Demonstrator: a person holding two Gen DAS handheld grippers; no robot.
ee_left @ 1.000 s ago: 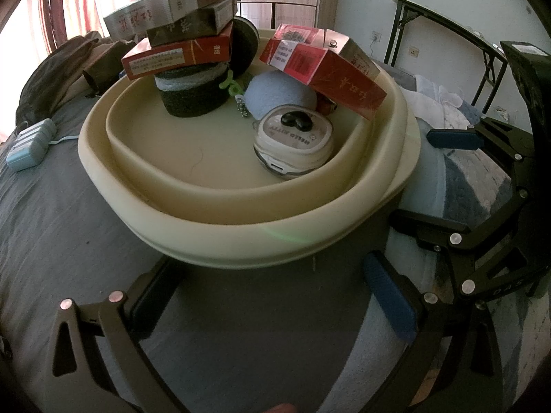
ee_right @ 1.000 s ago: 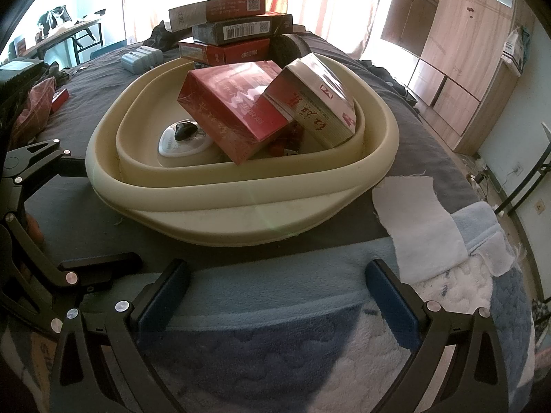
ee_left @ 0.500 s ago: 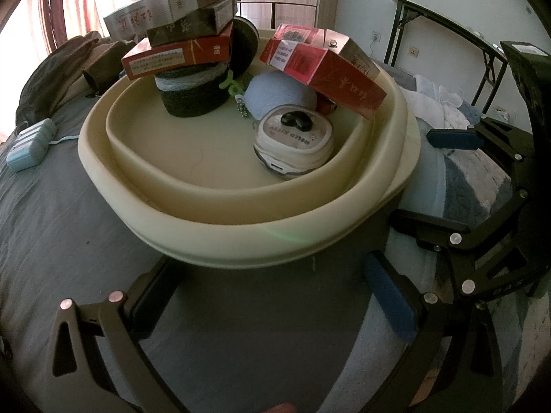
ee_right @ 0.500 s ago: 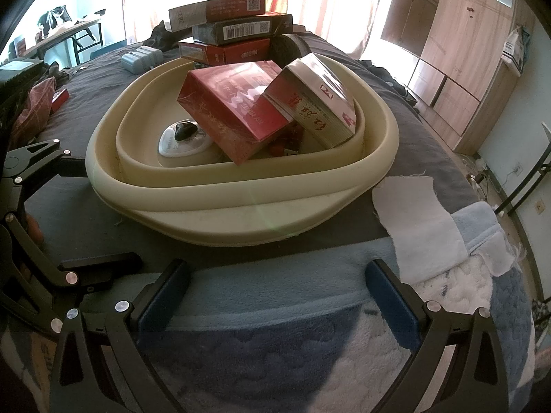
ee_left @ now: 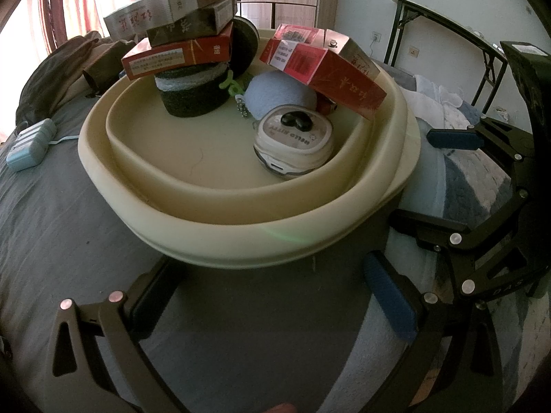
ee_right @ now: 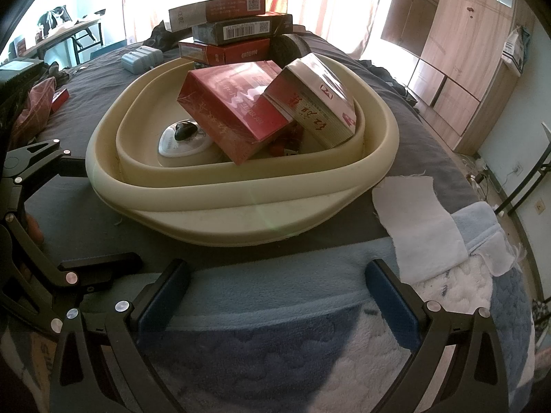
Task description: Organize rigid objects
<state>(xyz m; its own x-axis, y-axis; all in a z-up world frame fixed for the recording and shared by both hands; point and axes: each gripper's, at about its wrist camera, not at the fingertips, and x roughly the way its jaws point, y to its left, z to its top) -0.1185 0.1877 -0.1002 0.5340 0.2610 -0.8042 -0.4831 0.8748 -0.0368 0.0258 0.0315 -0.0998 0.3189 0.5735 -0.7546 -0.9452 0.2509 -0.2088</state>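
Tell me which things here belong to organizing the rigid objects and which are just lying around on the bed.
Part of the job:
cream oval plastic basin
stack of three flat cartons
two red cartons leaning together
white round case with a black bow

Lying about:
pale blue power strip
white cloth
small red box on the sheet

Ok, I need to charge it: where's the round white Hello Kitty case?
The round white Hello Kitty case lies inside the cream basin, right of centre in the left wrist view, before the blue ball.
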